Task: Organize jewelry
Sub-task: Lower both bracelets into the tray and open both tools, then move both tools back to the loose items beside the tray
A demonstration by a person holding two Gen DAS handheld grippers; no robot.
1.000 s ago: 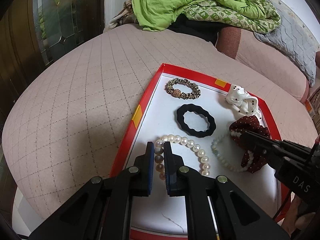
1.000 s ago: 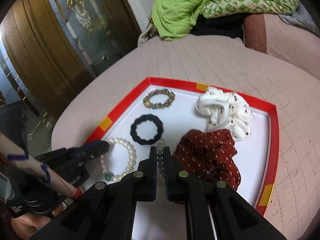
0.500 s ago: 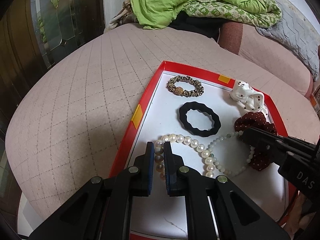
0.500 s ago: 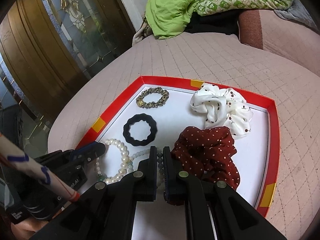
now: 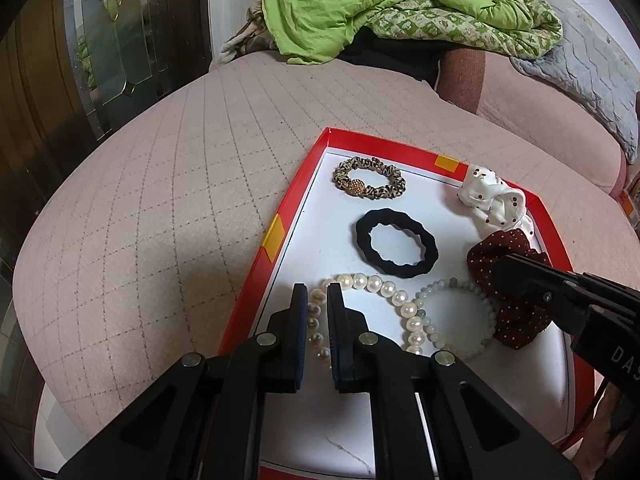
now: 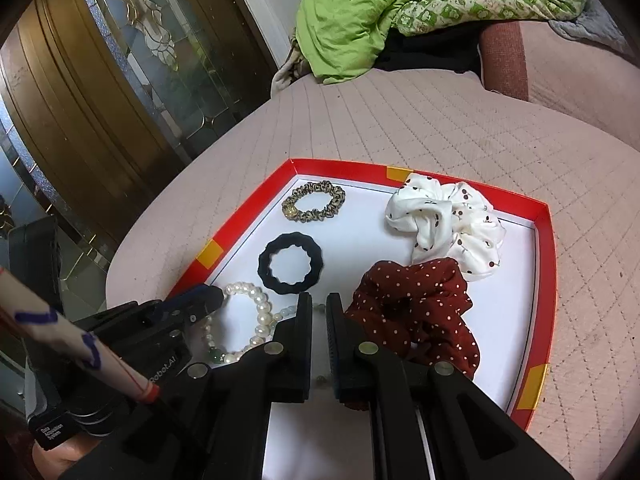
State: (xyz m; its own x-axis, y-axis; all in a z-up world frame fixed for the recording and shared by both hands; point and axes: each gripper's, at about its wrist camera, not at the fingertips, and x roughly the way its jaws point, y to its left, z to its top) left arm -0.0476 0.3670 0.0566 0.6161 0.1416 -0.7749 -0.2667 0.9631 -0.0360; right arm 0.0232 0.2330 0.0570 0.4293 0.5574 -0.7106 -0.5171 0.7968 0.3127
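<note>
A red-rimmed white tray (image 5: 276,236) (image 6: 546,280) lies on a pink quilted seat. In it are a leopard-print scrunchie (image 5: 368,178) (image 6: 314,201), a black hair tie (image 5: 396,248) (image 6: 290,263), a white dotted scrunchie (image 5: 496,200) (image 6: 444,224), a dark red dotted scrunchie (image 5: 516,320) (image 6: 416,308), a pearl bracelet (image 5: 380,284) (image 6: 256,304) and a pale green bead bracelet (image 5: 456,284) (image 6: 286,312). My left gripper (image 5: 317,296) is shut on the pearl bracelet's left side. My right gripper (image 6: 319,304) is shut on the pale green bead bracelet beside the red scrunchie.
A green blanket (image 5: 380,4) (image 6: 400,8) and a grey quilt (image 5: 592,64) are piled at the back of the seat. A glass-panelled wooden door (image 6: 100,80) stands to the left. The seat's edge drops off at the left.
The right gripper has dragged the pale green bead bracelet left, up against the pearl bracelet. The left gripper has stayed shut on the pearls.
</note>
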